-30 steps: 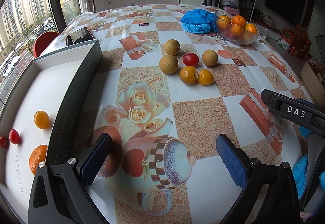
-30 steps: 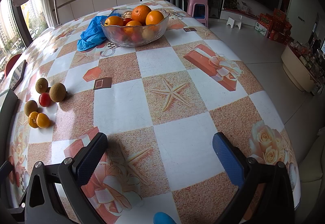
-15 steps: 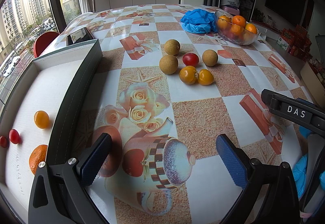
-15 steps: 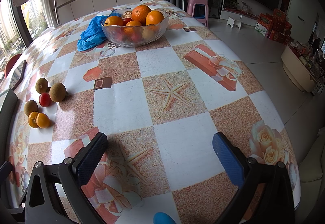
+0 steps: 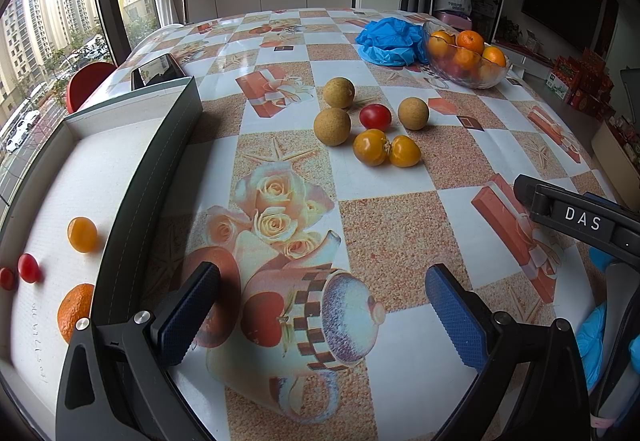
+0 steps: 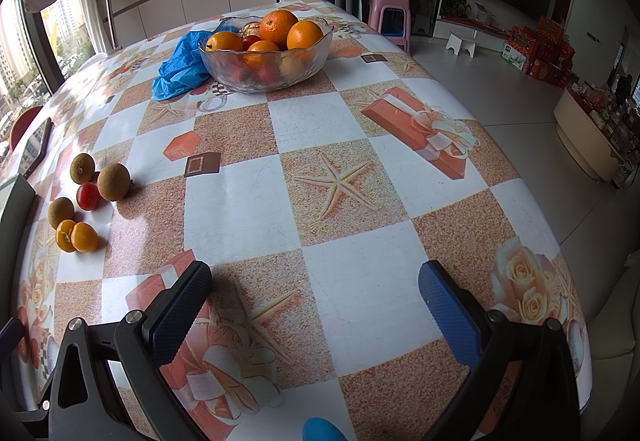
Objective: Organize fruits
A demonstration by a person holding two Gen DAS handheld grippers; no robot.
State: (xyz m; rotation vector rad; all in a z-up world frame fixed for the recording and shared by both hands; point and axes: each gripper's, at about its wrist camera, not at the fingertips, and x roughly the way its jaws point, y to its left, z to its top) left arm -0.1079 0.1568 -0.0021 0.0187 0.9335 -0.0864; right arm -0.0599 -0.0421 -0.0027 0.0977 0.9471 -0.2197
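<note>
A cluster of loose fruit lies mid-table: three brown round fruits [image 5: 332,126], a red tomato [image 5: 375,116] and two yellow-orange tomatoes [image 5: 371,147]. The cluster also shows at the left of the right wrist view [image 6: 114,181]. A grey-walled white tray [image 5: 156,161] at the left holds a yellow tomato [image 5: 82,234], small red tomatoes [image 5: 29,267] and an orange [image 5: 74,311]. My left gripper [image 5: 322,315] is open and empty, low over the table near the tray. My right gripper [image 6: 316,311] is open and empty over bare tablecloth.
A glass bowl [image 6: 240,69] of oranges stands at the far side, with a crumpled blue plastic bag [image 6: 180,67] beside it. A phone [image 5: 154,69] lies behind the tray. The right gripper's body [image 5: 580,221] shows at the right of the left wrist view. The table edge [image 6: 560,241] is close on the right.
</note>
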